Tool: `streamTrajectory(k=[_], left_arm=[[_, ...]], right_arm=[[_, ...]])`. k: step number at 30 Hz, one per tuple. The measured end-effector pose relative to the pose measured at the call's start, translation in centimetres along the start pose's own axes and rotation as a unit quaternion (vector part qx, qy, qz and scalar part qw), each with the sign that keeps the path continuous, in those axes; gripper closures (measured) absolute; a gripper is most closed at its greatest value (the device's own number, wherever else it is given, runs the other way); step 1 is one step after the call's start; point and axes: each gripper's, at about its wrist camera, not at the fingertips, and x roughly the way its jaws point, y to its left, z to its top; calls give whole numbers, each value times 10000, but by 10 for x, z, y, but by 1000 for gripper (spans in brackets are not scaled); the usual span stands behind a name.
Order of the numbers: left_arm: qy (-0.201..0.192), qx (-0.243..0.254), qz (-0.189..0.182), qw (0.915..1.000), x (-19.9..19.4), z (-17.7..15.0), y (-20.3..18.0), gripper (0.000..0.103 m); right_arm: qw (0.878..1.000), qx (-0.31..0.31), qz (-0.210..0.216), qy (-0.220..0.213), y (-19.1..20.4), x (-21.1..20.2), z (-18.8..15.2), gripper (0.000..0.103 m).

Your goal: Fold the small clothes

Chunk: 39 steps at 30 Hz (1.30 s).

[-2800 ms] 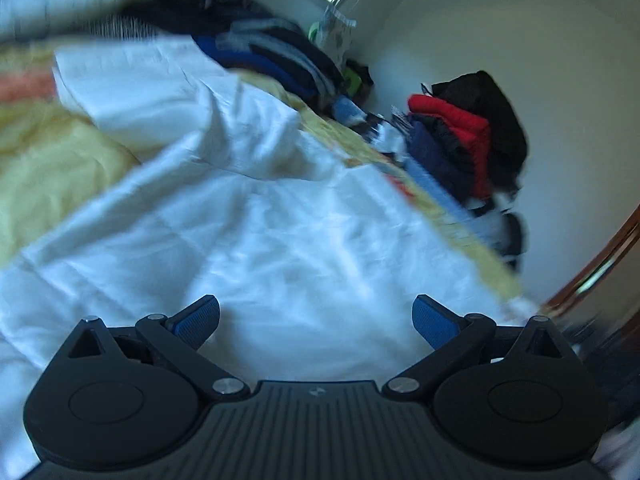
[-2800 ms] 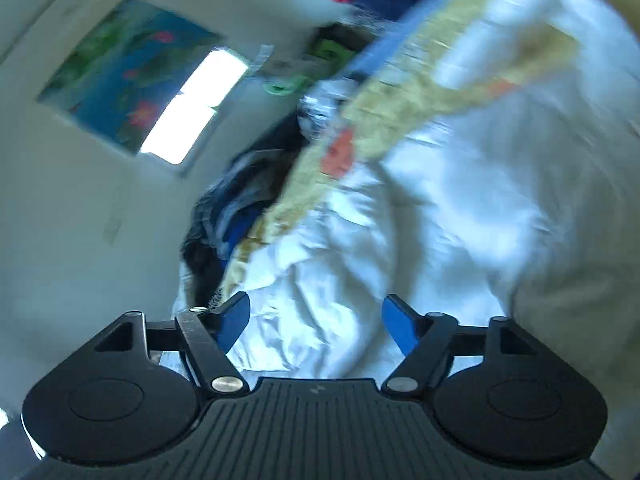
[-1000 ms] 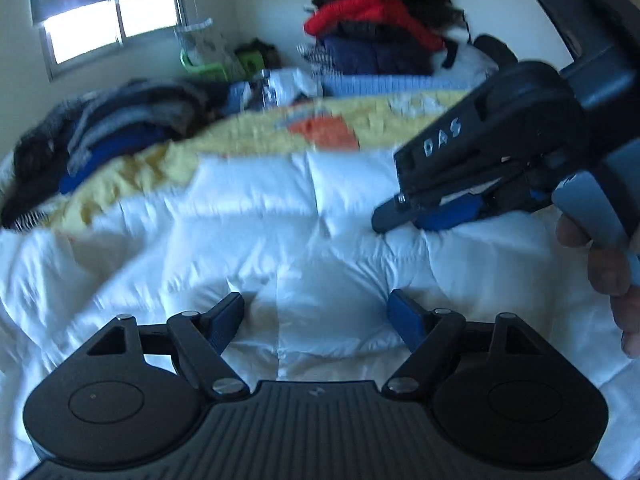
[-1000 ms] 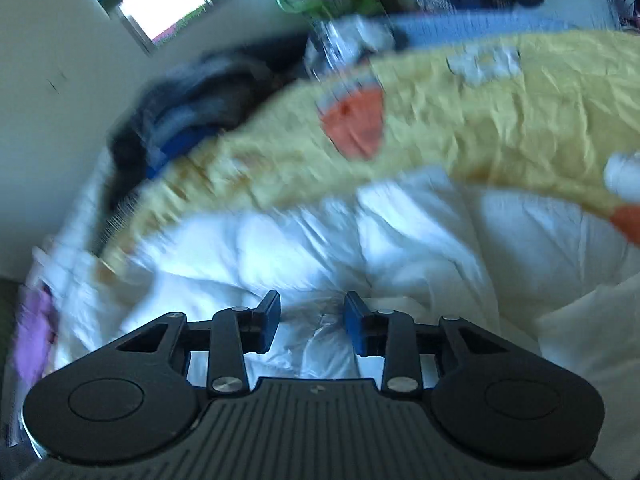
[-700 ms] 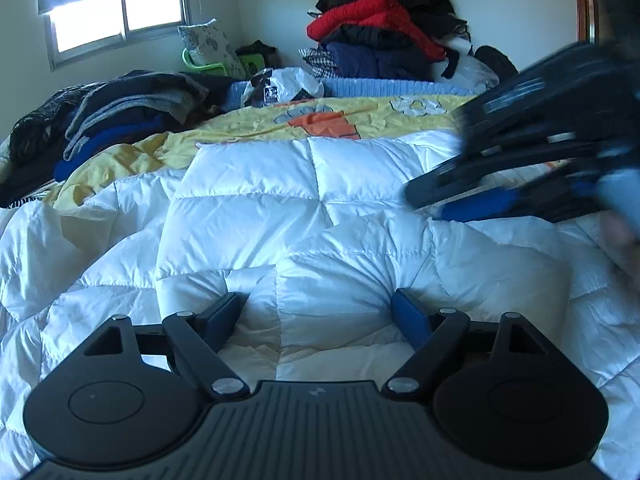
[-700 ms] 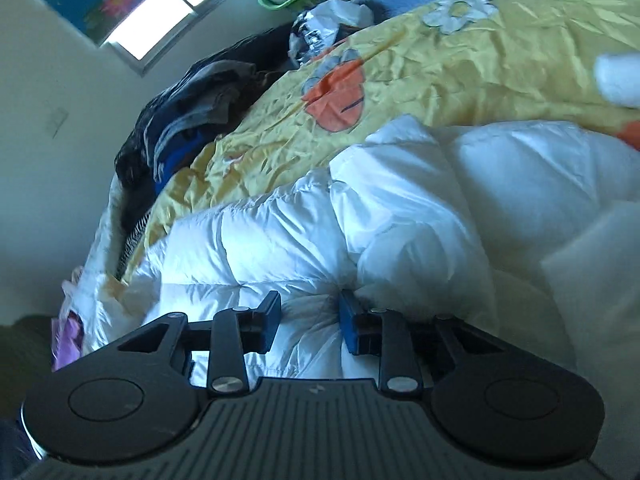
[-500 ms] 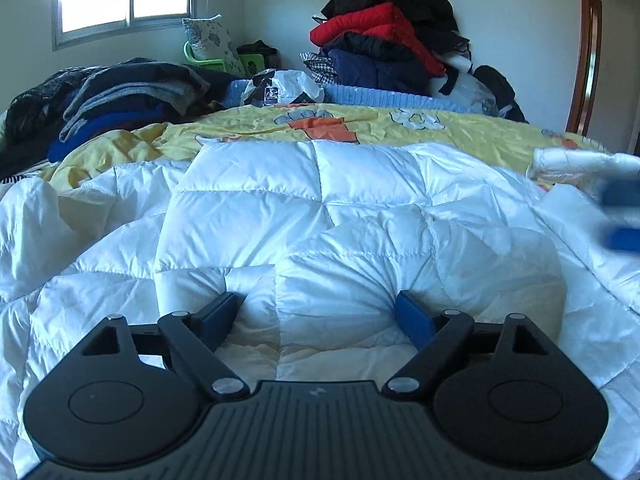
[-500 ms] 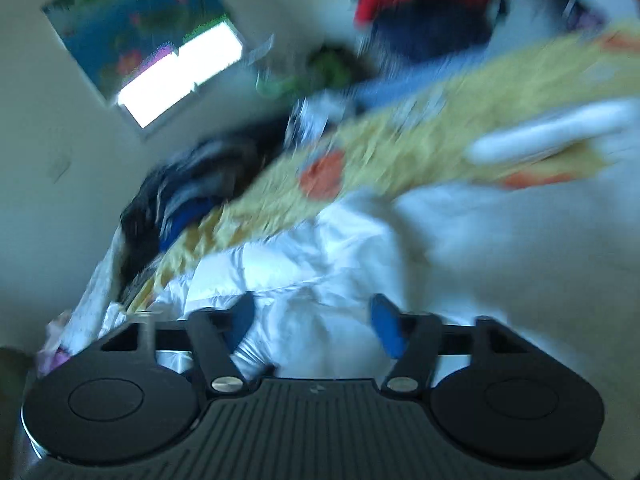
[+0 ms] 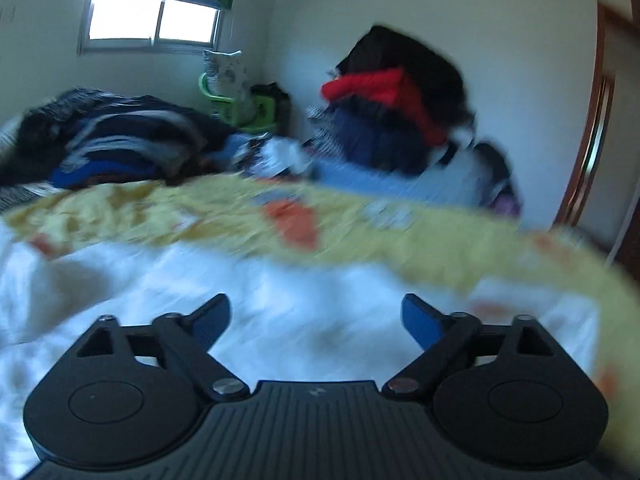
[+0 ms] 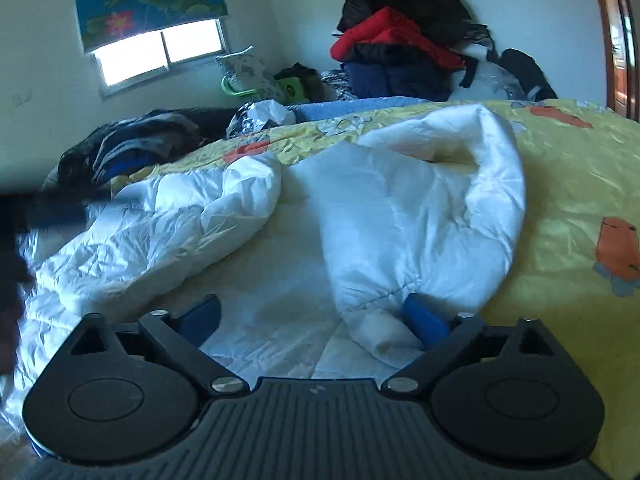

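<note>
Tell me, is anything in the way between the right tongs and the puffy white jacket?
No, nothing visible is. The right tongs are already at the puffy white quilted jacket, which lies on the yellow cartoon bedspread. Their jaws are opening, with a fold of the jacket between them.

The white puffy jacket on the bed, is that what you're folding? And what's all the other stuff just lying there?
For the folding:
- white puffy jacket, lying between the right tool tips as they open
- left tool, opening over white fabric

Just lying about:
- yellow bedspread
- red coat on the far pile
- dark clothes heap
- green basket
</note>
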Motion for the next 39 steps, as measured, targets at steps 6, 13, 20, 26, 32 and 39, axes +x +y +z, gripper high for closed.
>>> streamTrajectory(k=[6, 13, 20, 26, 32, 39], left_arm=[[1633, -1510, -1576, 9621, 89, 29, -61, 0], [2496, -2125, -1428, 9339, 166, 14, -116, 30], [2510, -1606, -1062, 9486, 186, -4, -136, 86], [2081, -922, -652, 9716, 164, 3, -143, 95], [1489, -949, -540, 9828, 124, 34, -123, 95], [792, -1108, -417, 9898, 60, 61, -66, 95]], right_arm=[[9996, 122, 240, -39, -3, -3, 2, 1], [9993, 196, 299, -85, -7, -6, 0, 1], [9993, 199, 305, -109, -6, -6, -1, 1], [9991, 219, 343, -119, -7, -5, -5, 1], [9972, 334, 532, -404, -10, -15, -4, 1], [9687, 110, 1579, -1911, -12, -62, -10, 1]])
